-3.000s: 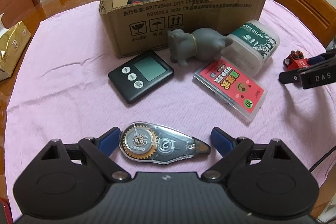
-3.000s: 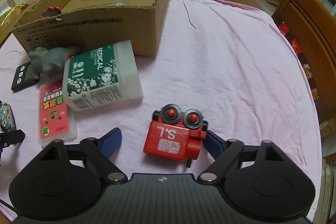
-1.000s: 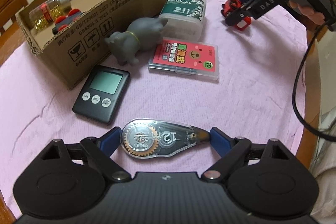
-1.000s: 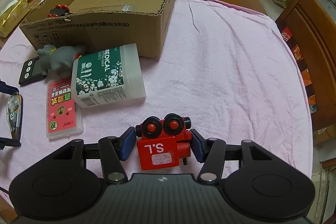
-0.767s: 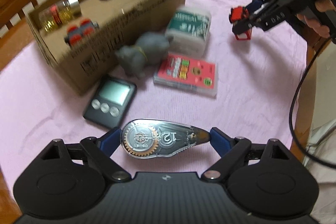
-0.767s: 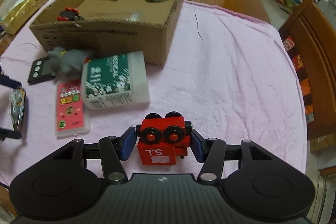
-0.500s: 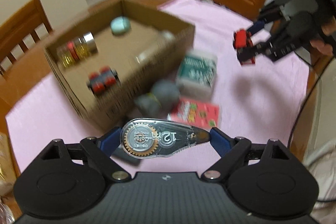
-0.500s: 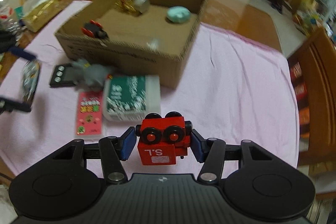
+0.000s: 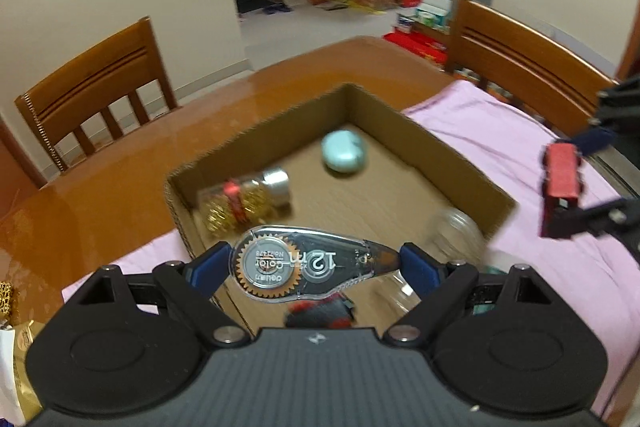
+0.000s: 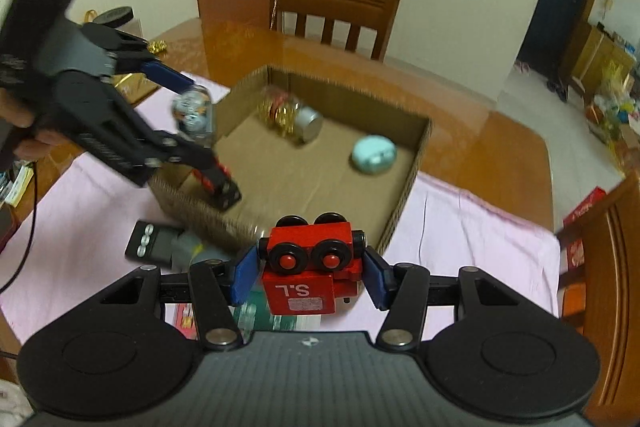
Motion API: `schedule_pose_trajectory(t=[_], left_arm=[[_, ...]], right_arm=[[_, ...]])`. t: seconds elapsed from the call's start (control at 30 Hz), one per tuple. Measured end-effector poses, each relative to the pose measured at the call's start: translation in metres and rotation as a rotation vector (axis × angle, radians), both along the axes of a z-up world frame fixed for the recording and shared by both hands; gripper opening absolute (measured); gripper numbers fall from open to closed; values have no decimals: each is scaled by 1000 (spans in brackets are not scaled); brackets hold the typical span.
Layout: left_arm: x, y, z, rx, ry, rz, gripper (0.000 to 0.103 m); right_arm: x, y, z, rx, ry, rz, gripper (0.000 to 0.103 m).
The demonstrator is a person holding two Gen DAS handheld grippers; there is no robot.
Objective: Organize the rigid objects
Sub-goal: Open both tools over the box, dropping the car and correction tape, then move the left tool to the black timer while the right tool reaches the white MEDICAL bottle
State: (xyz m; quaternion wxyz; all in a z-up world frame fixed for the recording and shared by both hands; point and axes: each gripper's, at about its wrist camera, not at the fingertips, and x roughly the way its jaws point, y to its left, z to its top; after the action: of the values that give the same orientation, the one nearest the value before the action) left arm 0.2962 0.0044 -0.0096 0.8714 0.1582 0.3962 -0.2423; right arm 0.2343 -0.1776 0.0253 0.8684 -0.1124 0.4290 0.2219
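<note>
we take the cardboard box [image 9: 460,167] as our landmark; it sits open-topped on a pink cloth [image 9: 500,131] spread over the wooden bench [image 9: 132,163].

on the left side of the box, in the right wrist view, our left gripper [image 10: 200,131] hangs above the box's near-left corner, its jaws pinching a clear correction tape dispenser [image 9: 308,267] end to end. in the left wrist view the dispenser lies crosswise between the blue pads, lifted over the near part of the box's floor.

inside the box, toward its far-left corner, a small jar of gold bits with a silver cap [image 9: 244,199] lies on its side. farther right, by the far wall, rests a pale green oval case [image 9: 343,155]. near the front wall a red-and-black toy [image 9: 320,311] shows, blurred, under the dispenser.

in front of the box's near wall, on the cloth, we see a black timer [image 10: 150,241], a grey figure [image 10: 188,253] just beside it, and, mostly hidden behind the right gripper, a pink card pack [image 10: 186,319] and a green-labelled container [image 10: 276,321].

to the right, our right gripper [image 10: 306,275] is held above the near-right corner of the box, its jaws pressed on the sides of a red toy train [image 10: 306,267] marked "s.l", wheels facing up toward the camera. in the left wrist view that train sits in the air off the box's right wall, over the cloth.

wooden chairs [image 9: 96,95] stand beyond the box.
</note>
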Motion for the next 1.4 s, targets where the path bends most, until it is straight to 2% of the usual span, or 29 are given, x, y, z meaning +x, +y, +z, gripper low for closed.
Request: schedule_pose_trajectory(t=[0.27, 0.43, 0.63, 0.8, 1.03, 1.07, 1.1, 1.17, 1.4], left_arm=[[32, 2, -17, -13, 0, 87, 90], [35, 8, -21, -27, -5, 160, 95], [11, 16, -9, -25, -57, 193, 100], [-16, 28, 7, -61, -99, 238, 102], [-45, 44, 11, -75, -104, 316, 102], [-48, 47, 10, -78, -100, 329, 102], [-50, 49, 8, -84, -95, 341, 102], [-54, 54, 5, -101, -79, 358, 102], [-67, 64, -1, -98, -75, 420, 102]], right_arm=[[24, 10, 0, -5, -14, 5, 60], [34, 13, -1, -4, -10, -1, 60], [39, 16, -2, -5, -7, 2, 60], [55, 23, -4, -8, -5, -4, 60], [90, 32, -3, -2, -27, -31, 61], [95, 33, -3, -1, -30, -39, 70], [99, 33, -3, -4, -37, -46, 87], [100, 34, -3, -9, -67, -66, 103], [76, 36, -5, -32, -78, -69, 103]])
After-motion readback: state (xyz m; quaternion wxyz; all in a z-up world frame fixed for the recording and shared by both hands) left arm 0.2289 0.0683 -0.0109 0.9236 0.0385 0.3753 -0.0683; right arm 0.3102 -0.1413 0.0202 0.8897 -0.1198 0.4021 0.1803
